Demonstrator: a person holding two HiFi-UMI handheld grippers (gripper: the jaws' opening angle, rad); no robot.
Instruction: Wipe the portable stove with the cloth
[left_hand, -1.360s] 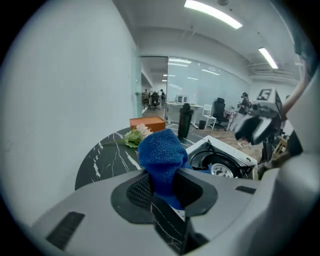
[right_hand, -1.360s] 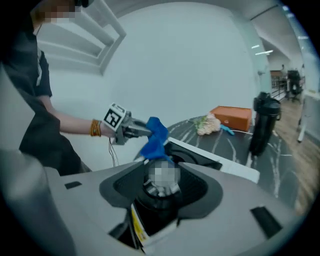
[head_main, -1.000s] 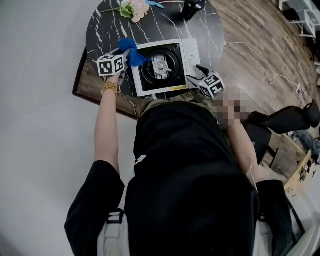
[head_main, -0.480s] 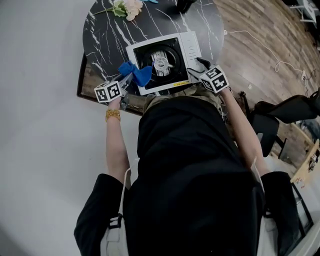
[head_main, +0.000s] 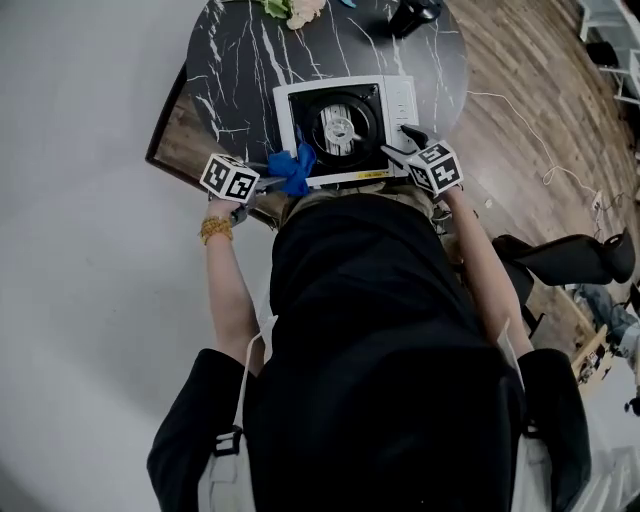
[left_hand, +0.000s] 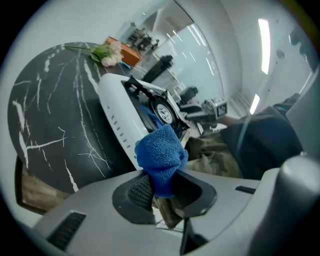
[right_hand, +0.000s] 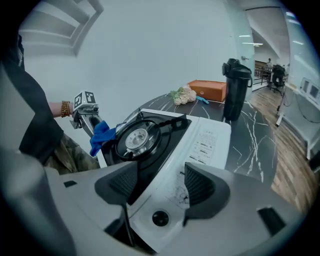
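**Recorder:** Left gripper (left_hand: 160, 186): your jaws stand narrow, clamped on the blue cloth (left_hand: 161, 156), which bunches out ahead of the pads. The grip reads the same over the last second.

**Checker:** Position change?

**Recorder:** Yes. A second ago you had the cloth at the far left corner of the portable stove (head_main: 398, 100). Half a second ago it was partway down the left side. Now it sits at the near left corner, against the white casing on the edge closest to you. That is one stroke drawn along the left side.

**Checker:** Right gripper?

**Recorder:** Right gripper (right_hand: 162, 187) has kept its place at the near right corner. The jaws are wide apart with nothing pinched, and the white control panel lies under them. I cannot tell whether the tips rest on the casing.

**Checker:** Meaning for the task?

**Recorder:** Judgement: the left side is covered and the wipe is partly done. The burner (right_hand: 135, 139), the black pan around it and the control panel likely remain. The stove sits towards your side of the dark marble-patterned table (head_main: 240, 70). Your next pass probably goes across the top, so keep the right gripper ready to steady the casing.
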